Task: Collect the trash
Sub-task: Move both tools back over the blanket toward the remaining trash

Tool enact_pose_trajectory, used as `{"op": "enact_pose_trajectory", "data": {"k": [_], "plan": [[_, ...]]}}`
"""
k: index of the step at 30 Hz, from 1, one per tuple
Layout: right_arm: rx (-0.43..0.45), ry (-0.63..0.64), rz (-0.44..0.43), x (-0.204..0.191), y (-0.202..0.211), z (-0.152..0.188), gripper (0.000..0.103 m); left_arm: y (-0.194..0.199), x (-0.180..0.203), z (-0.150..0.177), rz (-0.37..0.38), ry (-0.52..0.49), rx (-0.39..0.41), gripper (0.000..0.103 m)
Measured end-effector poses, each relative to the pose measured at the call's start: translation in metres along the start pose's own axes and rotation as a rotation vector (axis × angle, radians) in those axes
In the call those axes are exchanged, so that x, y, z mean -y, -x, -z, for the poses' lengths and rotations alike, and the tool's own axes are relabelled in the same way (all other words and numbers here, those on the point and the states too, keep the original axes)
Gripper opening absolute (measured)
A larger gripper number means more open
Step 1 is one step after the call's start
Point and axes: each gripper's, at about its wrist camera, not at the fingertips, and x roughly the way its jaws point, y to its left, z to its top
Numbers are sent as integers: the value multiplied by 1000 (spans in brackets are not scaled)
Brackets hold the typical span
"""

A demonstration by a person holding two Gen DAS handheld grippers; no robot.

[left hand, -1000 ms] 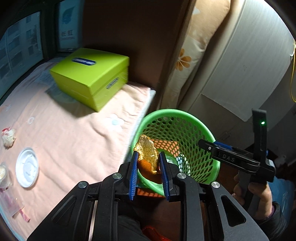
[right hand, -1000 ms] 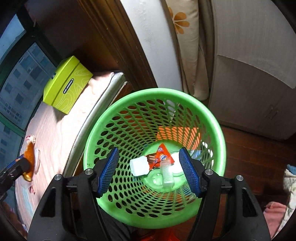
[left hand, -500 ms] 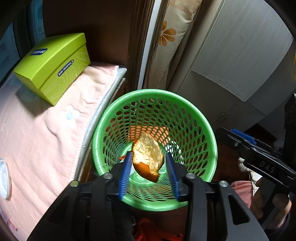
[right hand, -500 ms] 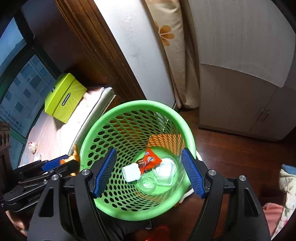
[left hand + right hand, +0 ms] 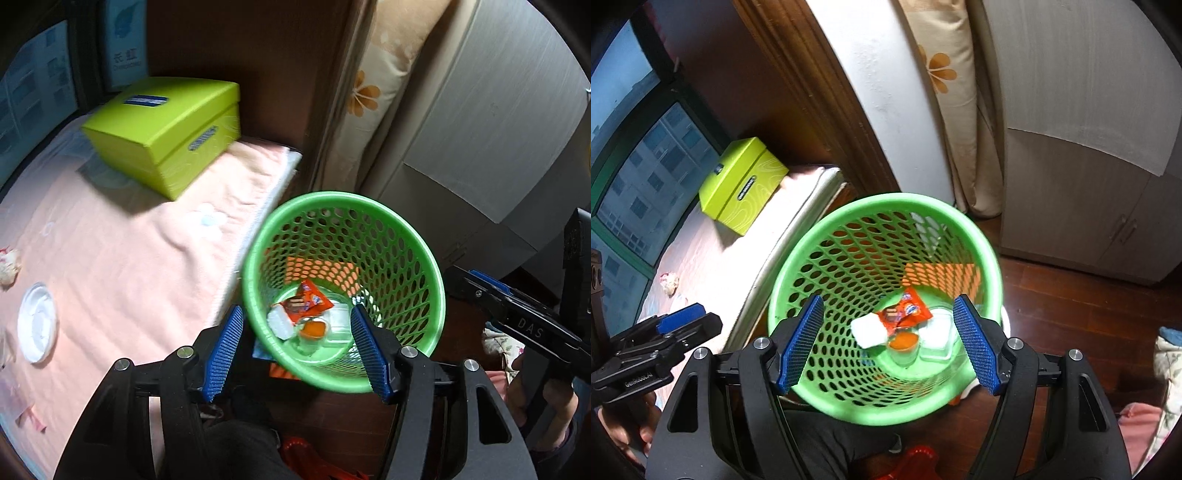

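— So, is the left gripper [image 5: 295, 350] done with the peel [image 5: 313, 329]?

— Yes. Its jaws have just been opening and nothing sits between the blue ribbed pads now. The orange peel lies at the bottom of the basket [image 5: 421, 254], beside a red wrapper [image 5: 308, 301], a white cube [image 5: 279, 323] and a clear tub [image 5: 341, 325].

— And the right gripper [image 5: 886, 345]?

— Its jaws have also just been opening. They stand wide and empty, over the basket mouth.

— What next, then?

— I'd judge more trash waits on the pink towel [image 5: 122, 258]: a white lid [image 5: 37, 326], a crumpled wad [image 5: 9, 260], scraps near the edge. Lift the left gripper clear of the rim before swinging across, so the light perforated plastic basket isn't knocked over.

— Any trouble with the lid?

— It looks thin, flat and slick. The soft terry should give, so press one pad under the edge and pinch the rim. The wad should squash easily. Leave the green box [image 5: 166, 129]; it's rigid card, not trash by the look of it.
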Motion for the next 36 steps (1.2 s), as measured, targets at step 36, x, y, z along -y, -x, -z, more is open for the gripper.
{"op": "enact_pose_trajectory", "data": {"k": [36], "plan": [[-118, 318, -235, -223, -41, 34, 79, 115, -278, 112, -247, 92, 32, 73]]}}
